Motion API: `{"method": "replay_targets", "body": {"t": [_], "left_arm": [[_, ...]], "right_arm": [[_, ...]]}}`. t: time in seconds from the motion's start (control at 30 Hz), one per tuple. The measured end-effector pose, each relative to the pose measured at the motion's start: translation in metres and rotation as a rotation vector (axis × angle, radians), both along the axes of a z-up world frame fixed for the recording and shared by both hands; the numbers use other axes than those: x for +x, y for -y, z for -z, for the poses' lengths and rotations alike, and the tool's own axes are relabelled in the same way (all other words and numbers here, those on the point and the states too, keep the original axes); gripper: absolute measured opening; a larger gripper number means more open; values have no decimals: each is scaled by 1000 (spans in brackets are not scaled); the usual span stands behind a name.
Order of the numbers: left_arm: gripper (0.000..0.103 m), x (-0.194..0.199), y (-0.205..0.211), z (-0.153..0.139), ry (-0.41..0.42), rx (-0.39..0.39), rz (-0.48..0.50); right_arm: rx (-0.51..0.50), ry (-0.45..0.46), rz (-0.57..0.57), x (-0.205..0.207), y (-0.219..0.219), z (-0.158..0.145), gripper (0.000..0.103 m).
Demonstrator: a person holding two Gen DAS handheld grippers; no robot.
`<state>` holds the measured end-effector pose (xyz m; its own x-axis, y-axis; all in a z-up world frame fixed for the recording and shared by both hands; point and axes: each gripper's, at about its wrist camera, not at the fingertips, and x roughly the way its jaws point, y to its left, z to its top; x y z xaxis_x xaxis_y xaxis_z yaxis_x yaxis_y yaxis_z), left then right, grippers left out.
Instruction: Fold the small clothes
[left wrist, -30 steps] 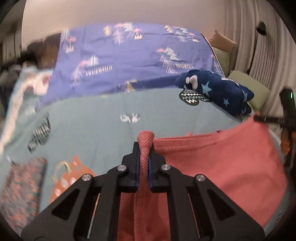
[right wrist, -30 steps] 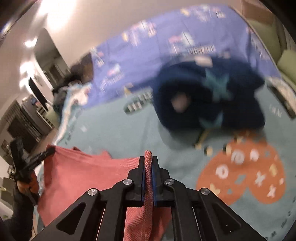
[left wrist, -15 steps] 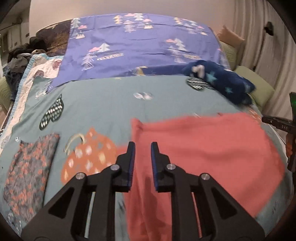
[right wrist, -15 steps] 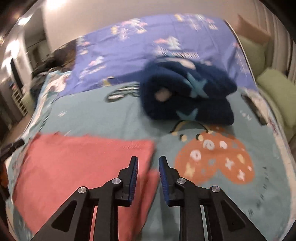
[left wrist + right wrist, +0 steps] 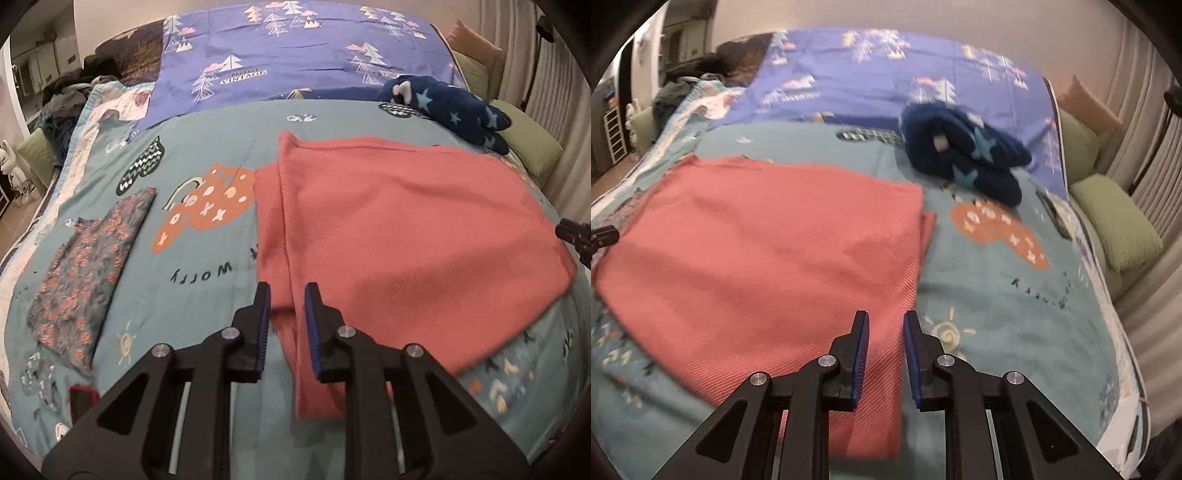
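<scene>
While both tongs gape empty | red cloth (image 5: 406,229) flat | navy bundle (image 5: 964,162) beyond

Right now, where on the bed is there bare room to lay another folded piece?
Bare teal bedspread between floral cloth and red cloth; more right of the red cloth, below the navy star garment. The middle is covered.
</scene>
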<state>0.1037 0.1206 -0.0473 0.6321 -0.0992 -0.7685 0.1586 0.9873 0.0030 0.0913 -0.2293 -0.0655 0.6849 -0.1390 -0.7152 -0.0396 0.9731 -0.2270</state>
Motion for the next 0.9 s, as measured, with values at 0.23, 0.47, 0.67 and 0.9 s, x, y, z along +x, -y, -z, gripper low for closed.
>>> {"method": "replay_targets", "body": {"t": [0.23,0.47,0.67,0.9], "left_arm": [[22,-24,-14,-2,-10,-75,-30],[23,-36,-9,4,-27,-106,-17],[42,-31,-10,28,-67,-40,-61],[47,-49,-35,18,-43,-99,-104]], "right_arm": [[51,18,-29,-23,-10,-11,18],[84,23,-22,-41,-14,-14,19],[130,-49,-9,-41,-7,7,21],[249,-88,104,-49,30,18,24]]}}
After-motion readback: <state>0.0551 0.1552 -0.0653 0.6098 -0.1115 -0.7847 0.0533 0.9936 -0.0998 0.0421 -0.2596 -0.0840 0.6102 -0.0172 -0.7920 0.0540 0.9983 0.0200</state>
